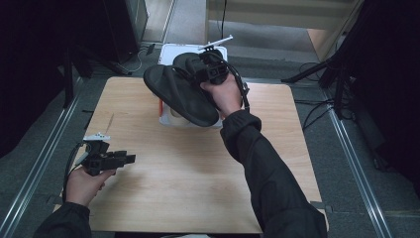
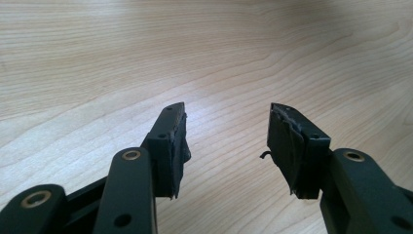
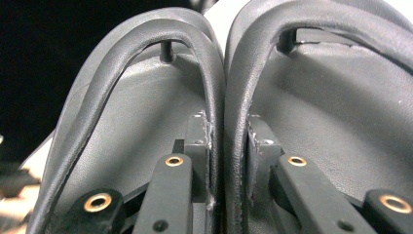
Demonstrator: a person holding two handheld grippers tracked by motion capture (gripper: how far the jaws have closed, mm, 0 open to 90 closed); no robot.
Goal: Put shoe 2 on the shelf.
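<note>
My right tool [image 1: 212, 69] grips a pair of black sandals [image 1: 181, 94].
Its jaws pinch the two adjoining straps [image 3: 220, 97], soles hanging either side above the desk [image 1: 198, 173]; my left tool [image 2: 226, 141] gapes wide, empty, low over bare wood.

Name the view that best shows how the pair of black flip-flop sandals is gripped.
The right gripper view: the right hand-held gripper pinches the adjoining straps of both black flip-flop sandals between its jaws. The high view shows the pair lifted above the table, grip hidden.
</note>
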